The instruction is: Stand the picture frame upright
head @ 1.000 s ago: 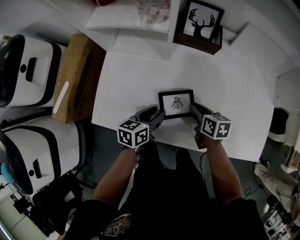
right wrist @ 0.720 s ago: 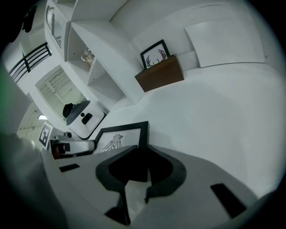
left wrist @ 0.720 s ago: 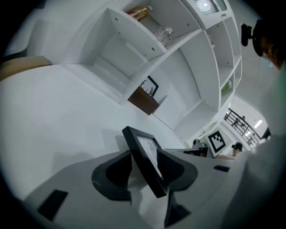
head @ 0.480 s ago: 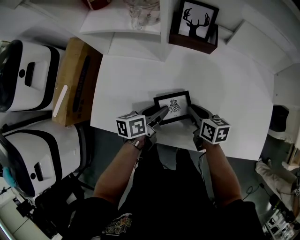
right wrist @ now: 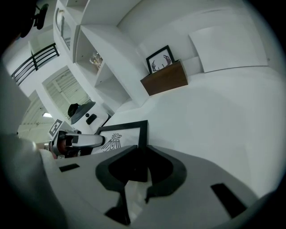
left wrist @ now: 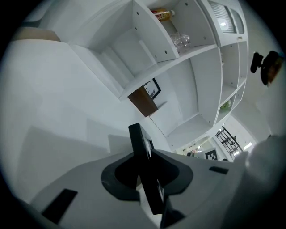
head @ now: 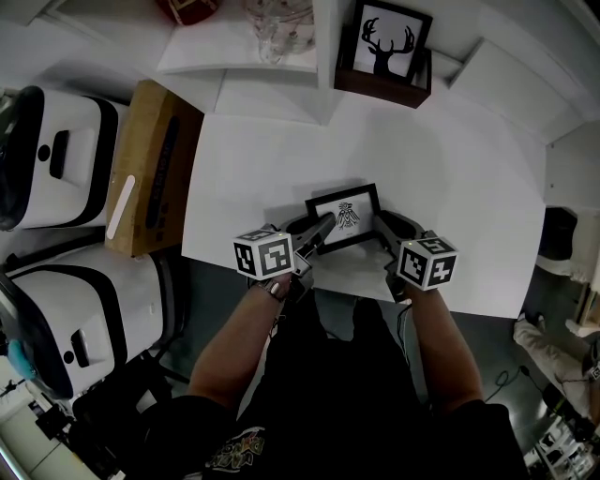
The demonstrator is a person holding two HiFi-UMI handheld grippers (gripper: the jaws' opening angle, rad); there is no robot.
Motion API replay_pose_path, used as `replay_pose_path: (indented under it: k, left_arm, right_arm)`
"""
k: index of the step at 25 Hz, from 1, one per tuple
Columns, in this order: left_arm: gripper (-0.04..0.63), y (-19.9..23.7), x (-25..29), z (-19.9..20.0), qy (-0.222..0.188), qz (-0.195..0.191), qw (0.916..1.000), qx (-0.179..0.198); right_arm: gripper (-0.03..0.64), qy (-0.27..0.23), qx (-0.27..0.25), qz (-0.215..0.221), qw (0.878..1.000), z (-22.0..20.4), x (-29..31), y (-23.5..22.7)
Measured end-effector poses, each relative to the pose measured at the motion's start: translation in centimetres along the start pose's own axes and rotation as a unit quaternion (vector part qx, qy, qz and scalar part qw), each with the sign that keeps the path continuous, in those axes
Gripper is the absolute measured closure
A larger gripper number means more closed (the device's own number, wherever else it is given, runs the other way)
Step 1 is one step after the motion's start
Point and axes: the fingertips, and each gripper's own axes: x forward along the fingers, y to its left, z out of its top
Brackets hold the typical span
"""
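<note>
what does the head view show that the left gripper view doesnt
Only the head view: the picture frame face-on with its bird drawing, the person's arms, and two white machines beside the table. Only the left gripper view: the frame edge-on between the jaws of the left gripper, which have just been closing and now press on it, plus tall shelf compartments. Both: the frame, the deer picture on its brown box, and glassware on the shelving.
</note>
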Motion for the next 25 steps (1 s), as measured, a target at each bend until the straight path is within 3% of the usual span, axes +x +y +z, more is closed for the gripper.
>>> replay_pose_path:
  k: [4, 7, 9, 14, 22, 25]
  left_arm:
    - [0.566, -1.4, -0.4, 0.3, -0.008, -0.048, 0.9988, -0.005]
    - [0.569, -2.2, -1.0, 0.3, -0.004, -0.071, 0.9974, 0.008]
    - [0.572, -2.5, -1.4, 0.3, 0.000, -0.079, 0.9967, 0.018]
    - [0.572, -3.8, -3.0, 0.6, 0.010, -0.109, 0.9928, 0.049]
    - [0.572, -7.1, -6.0, 1.6, 0.025, -0.183, 0.9782, 0.095]
    - [0.572, -8.1, -7.1, 2.3, 0.027, -0.209, 0.9714, 0.109]
  right_arm:
    - [0.557, 0.001, -0.002, 0.026, 1.000, -0.1, -0.1, 0.4]
    - [0.551, -0.004, 0.009, 0.072, 0.997, 0.0, -0.5, 1.1]
    - [0.509, -0.012, 0.015, 0.103, 0.995, 0.3, -1.0, 1.7]
    - [0.489, -0.024, 0.017, 0.141, 0.990, 1.3, -1.9, 3.1]
    - [0.488, -0.048, 0.015, 0.234, 0.971, 4.2, -3.6, 7.2]
    - [0.528, -0.058, -0.002, 0.266, 0.962, 5.4, -4.5, 9.0]
